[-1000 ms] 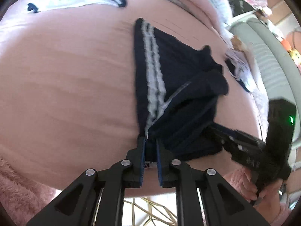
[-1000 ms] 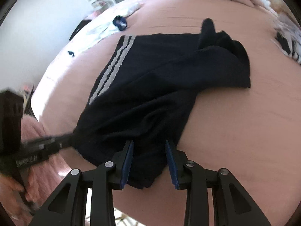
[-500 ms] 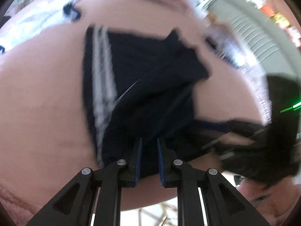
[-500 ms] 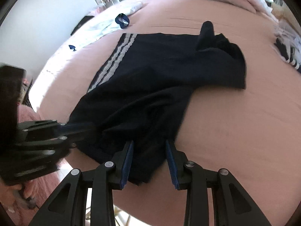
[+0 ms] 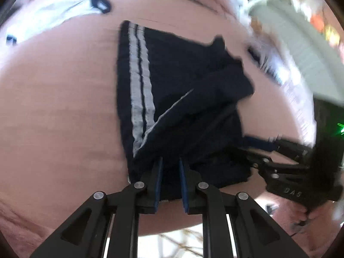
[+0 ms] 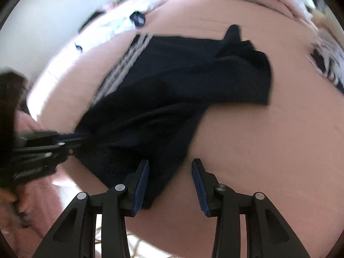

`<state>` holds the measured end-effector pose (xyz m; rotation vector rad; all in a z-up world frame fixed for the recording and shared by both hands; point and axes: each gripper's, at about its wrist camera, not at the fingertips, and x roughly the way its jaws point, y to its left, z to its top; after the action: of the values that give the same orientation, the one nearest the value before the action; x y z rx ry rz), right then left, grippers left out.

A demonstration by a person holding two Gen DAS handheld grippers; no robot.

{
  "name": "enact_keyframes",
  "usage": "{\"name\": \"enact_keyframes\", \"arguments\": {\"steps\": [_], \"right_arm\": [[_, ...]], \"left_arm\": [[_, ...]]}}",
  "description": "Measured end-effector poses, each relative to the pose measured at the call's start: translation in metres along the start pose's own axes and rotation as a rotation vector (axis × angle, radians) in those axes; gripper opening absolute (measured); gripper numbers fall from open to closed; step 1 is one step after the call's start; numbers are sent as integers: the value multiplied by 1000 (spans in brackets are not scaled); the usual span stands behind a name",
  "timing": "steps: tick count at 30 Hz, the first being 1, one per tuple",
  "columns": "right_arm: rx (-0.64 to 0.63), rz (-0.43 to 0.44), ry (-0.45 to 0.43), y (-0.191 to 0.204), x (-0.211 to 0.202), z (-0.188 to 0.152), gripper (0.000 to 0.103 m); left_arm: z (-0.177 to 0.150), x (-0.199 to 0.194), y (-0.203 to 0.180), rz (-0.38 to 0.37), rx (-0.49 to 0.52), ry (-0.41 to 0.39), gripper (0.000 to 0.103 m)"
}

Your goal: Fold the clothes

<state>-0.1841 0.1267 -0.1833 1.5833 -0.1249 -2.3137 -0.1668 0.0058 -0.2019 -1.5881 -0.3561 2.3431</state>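
Note:
Dark navy shorts with two white side stripes [image 5: 176, 99] lie on the pink bed, partly bunched; they also show in the right wrist view [image 6: 172, 99]. My left gripper [image 5: 171, 180] is shut on the shorts' near hem. It appears in the right wrist view [image 6: 71, 142] at the left, holding the hem. My right gripper [image 6: 169, 182] is open with the near corner of the shorts between its fingers. In the left wrist view it [image 5: 258, 150] comes in from the right at the hem.
The pink bedsheet [image 5: 60, 107] spreads all around. A white garment with dark blue trim [image 5: 71, 6] lies at the far left. A striped garment [image 6: 326, 64] lies at the right. A grey couch back [image 5: 301, 43] stands beyond the bed.
My left gripper has pulled the near hem and the cloth has shifted. My right gripper's fingers have stayed apart over the corner. Both views are blurred by motion.

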Motion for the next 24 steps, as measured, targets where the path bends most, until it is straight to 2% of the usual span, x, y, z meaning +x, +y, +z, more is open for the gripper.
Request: {"name": "enact_keyframes", "arguments": {"steps": [2,4,5,7,8,9,11,14,15,21,22,24], "right_arm": [[96,43,-52,-24,-22,1,41],[215,0,-61,-58,-34,8,41],[239,-37,-29,-70,-31,13,41],[285,-111,36,-94,-25,23,41],[296,-124,58,-102,-19,30,41],[308,-94,57,-109,-15,37,41],[329,-35,55,-122,-7,51,41],[317,-2,30,-128,-1,63,41],[317,6,23,-129,0,64,41],[318,53,-19,-133,4,67,41],[318,61,-26,-134,4,67,41],[318,77,-40,-135,6,68,41]], "left_arm": [[3,-10,-6,16,47,-35,13],[10,-12,-24,-74,106,-56,14],[17,-9,-35,-109,138,-62,14],[31,4,-58,-129,196,-61,16],[39,12,-68,-129,225,-55,20],[46,20,-78,-131,255,-51,24],[62,37,-101,-107,349,-48,48],[81,54,-121,-25,466,-86,49],[89,61,-124,-18,481,-89,49],[134,83,-102,-44,410,-48,49],[135,86,-101,-67,407,-28,49],[132,90,-99,-126,405,23,42]]}}
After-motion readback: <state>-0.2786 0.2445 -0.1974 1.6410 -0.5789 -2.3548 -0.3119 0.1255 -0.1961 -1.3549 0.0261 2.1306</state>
